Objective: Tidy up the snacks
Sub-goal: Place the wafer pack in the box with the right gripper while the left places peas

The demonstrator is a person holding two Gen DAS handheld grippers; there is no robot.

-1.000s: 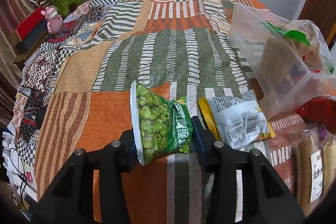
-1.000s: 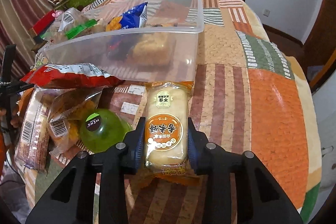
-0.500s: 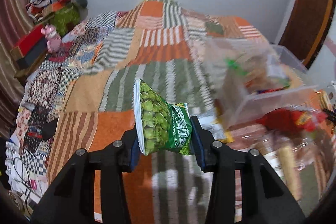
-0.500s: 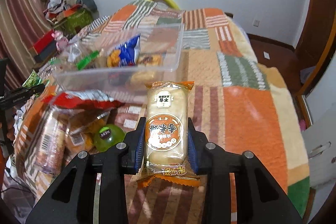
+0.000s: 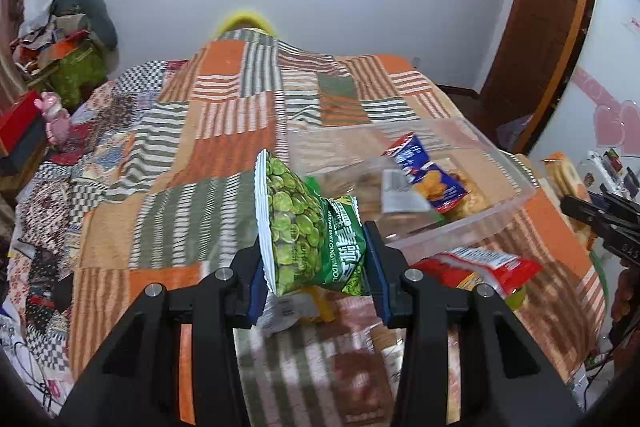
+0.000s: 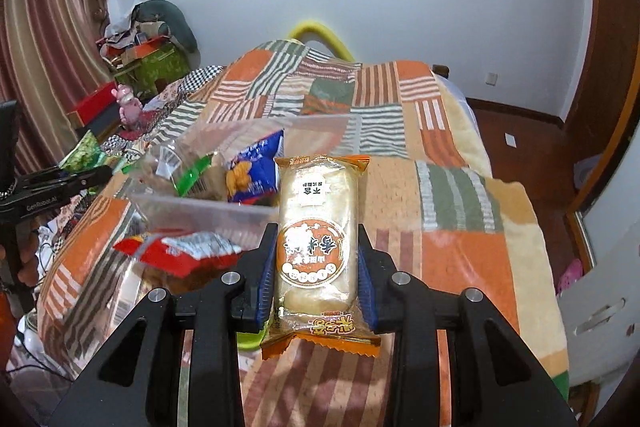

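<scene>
My left gripper [image 5: 316, 267] is shut on a green pea snack bag [image 5: 308, 231], held up over the patchwork bed. My right gripper [image 6: 316, 279] is shut on an orange-edged rice cake pack [image 6: 318, 239], also lifted clear of the quilt. A clear plastic bin [image 5: 472, 223] [image 6: 208, 213] sits on the bed with a blue snack bag [image 5: 424, 175] [image 6: 256, 171] and other packets inside. The bin lies ahead and right of the left gripper, ahead and left of the right one. The right gripper shows at the left wrist view's right edge [image 5: 592, 215], the left gripper at the right wrist view's left edge [image 6: 72, 179].
A red packet [image 5: 484, 267] [image 6: 180, 253] and more snacks lie on the quilt in front of the bin. A green bottle [image 6: 248, 341] shows under my right gripper. Boxes and a pink toy [image 5: 54, 123] crowd the bed's left side. A wooden door [image 5: 548, 7] stands at the right.
Both grippers have risen with their packets still held. The left wrist view has swung right, bringing the bin from the right edge toward the centre.
</scene>
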